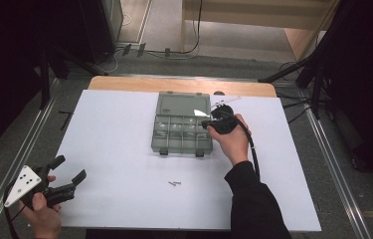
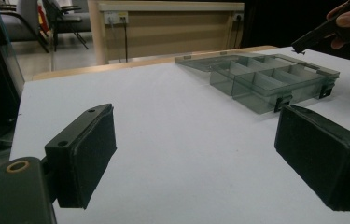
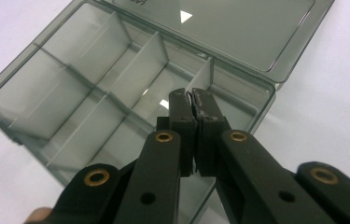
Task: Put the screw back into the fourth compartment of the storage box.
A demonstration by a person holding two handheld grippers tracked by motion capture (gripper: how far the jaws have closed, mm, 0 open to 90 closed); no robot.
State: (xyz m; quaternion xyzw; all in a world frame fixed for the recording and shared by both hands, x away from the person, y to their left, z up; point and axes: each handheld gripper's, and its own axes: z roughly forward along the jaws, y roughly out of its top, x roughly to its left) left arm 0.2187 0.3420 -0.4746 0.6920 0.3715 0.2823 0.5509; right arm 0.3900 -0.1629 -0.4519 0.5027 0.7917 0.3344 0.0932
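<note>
One compartment box point(image 1: 181, 129), lid open | two screws point(image 1: 174, 183) | left gripper point(image 1: 69, 175) jaws apart | right gripper point(image 3: 193, 109) jaws closed

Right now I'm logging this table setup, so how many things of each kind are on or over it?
Clear compartment box, lid open: 1
Small dark items lying loose on the white table, probably screws: 1 cluster
Handheld grippers: 2, left gripper and right gripper
Total: 4
</note>
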